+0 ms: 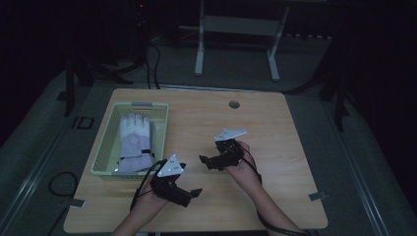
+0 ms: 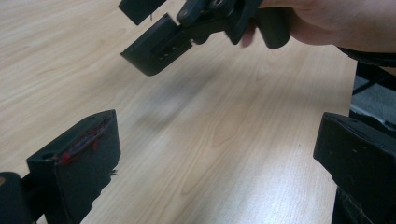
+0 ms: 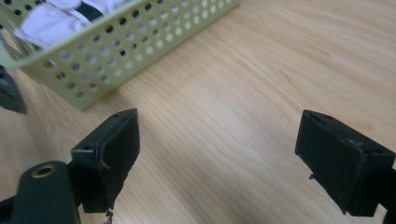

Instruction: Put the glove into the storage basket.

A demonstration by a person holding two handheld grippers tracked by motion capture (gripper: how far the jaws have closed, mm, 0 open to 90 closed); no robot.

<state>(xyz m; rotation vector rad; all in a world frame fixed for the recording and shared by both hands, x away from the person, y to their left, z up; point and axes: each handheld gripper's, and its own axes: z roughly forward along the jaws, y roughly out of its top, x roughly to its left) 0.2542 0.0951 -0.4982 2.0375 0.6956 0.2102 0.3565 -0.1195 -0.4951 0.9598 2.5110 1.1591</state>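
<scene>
A pale green perforated basket stands on the left of the wooden table with a white and lilac glove lying in it. My left gripper hovers near the front edge, just right of the basket's near corner, jaws wide open and empty. My right gripper is held at the table's middle, pointing left toward the basket, open with bare wood between its jaws. The basket's wall and a bit of glove lie ahead of it. The right gripper also appears in the left gripper view.
A round cable port sits near the table's far edge. Beyond the table stand a white frame's legs on grey floor. Bare wood stretches to the right of both hands.
</scene>
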